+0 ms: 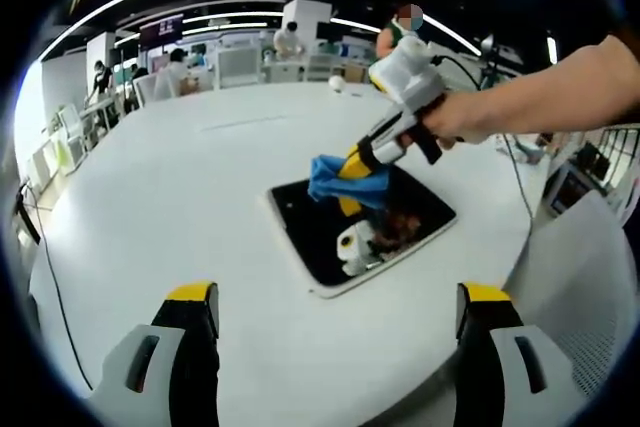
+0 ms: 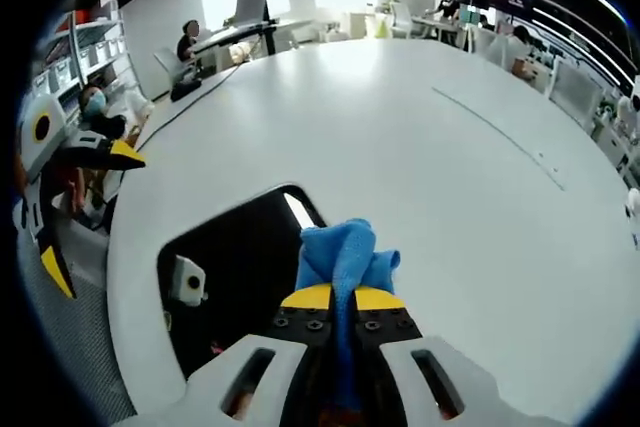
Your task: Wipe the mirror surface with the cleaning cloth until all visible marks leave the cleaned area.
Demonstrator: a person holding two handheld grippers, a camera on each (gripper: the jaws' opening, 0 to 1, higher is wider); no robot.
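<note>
A dark rectangular mirror (image 1: 330,237) with a pale rim lies flat on the white round table (image 1: 180,187). My right gripper (image 1: 352,162) comes in from the right in the left gripper view, held by a hand, and is shut on a blue cleaning cloth (image 1: 335,180) that rests on the mirror's far part. In the right gripper view the same blue cloth (image 2: 345,252) sticks out past my right gripper (image 2: 341,299) over the mirror (image 2: 235,267). My left gripper (image 1: 340,312) stands open short of the mirror's near edge, nothing between its jaws; it also appears at the left edge (image 2: 60,197).
The white table spreads wide around the mirror. A cable (image 1: 50,277) hangs along its left edge. Desks, chairs and seated people (image 1: 175,67) fill the room beyond the table. A person's forearm (image 1: 560,87) reaches in from the right.
</note>
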